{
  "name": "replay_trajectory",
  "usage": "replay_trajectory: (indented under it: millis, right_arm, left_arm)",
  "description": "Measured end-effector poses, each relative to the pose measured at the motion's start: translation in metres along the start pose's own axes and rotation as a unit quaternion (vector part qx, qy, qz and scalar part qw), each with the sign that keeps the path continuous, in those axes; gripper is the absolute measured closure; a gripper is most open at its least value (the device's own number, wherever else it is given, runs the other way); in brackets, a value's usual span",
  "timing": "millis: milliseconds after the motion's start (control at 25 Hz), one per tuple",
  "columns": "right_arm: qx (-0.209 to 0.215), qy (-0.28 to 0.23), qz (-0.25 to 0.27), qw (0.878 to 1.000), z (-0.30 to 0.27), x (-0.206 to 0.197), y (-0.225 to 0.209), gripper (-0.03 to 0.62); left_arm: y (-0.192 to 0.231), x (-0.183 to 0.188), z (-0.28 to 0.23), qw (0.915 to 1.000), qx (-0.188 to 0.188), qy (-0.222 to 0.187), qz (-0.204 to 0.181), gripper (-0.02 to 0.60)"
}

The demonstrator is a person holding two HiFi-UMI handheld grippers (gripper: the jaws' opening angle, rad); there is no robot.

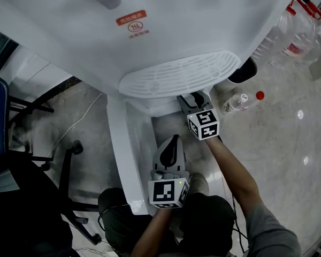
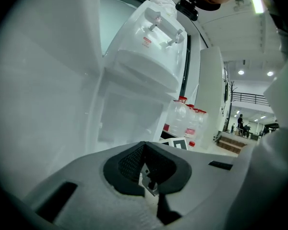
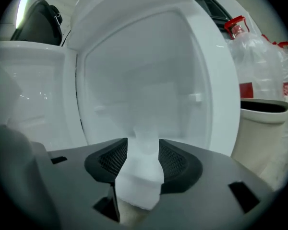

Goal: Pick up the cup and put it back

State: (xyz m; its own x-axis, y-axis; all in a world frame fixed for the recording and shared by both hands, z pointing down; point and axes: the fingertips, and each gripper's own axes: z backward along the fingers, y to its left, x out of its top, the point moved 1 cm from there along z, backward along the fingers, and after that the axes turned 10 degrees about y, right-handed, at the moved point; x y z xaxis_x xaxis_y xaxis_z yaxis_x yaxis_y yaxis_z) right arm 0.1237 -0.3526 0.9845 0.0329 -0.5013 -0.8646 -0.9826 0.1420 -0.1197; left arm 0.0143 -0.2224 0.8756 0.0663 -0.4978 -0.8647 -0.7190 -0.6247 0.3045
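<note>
Cup (image 3: 140, 176), pale and white, is standing between the spread jaws of my right gripper (image 3: 143, 153), inside the lower compartment of the water dispenser (image 1: 69, 36), below its drip tray (image 1: 176, 76). The pads are flanking it without clearly pressing. My left gripper (image 1: 171, 151) is hanging outside the compartment with its jaws pressed together on nothing. I am judging that the cup is resting in its place. Whether it is waiting to be lifted or is already set back, I cannot tell.
</note>
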Motion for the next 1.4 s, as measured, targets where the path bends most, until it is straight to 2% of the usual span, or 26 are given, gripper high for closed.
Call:
replay_trajectory:
  millis: [320,680,840,1080,1400]
  right_arm:
    - [0.004,0.014,0.019,1.000,-0.051,0.005,0.000,0.345]
    - [0.009,0.018,0.043,0.999,-0.085,0.017,-0.001,0.309]
    - [0.003,0.030,0.060,0.998,-0.097,0.013,0.000,0.306]
    - [-0.031,0.040,0.069,0.996,-0.102,0.011,-0.006,0.309]
    - [-0.033,0.030,0.057,0.997,-0.092,0.015,-0.009,0.342]
  left_arm:
    - [0.013,0.002,-0.008,0.9998,0.012,-0.008,-0.012,0.572]
    - [0.024,0.004,-0.010,0.9995,0.029,-0.001,0.010,0.572]
    - [0.025,0.001,-0.009,0.9995,0.029,0.002,0.010,0.572]
    - [0.029,-0.005,-0.008,0.9996,0.027,0.004,-0.002,0.572]
    - [0.032,-0.009,-0.004,0.9995,0.029,0.014,0.002,0.572]
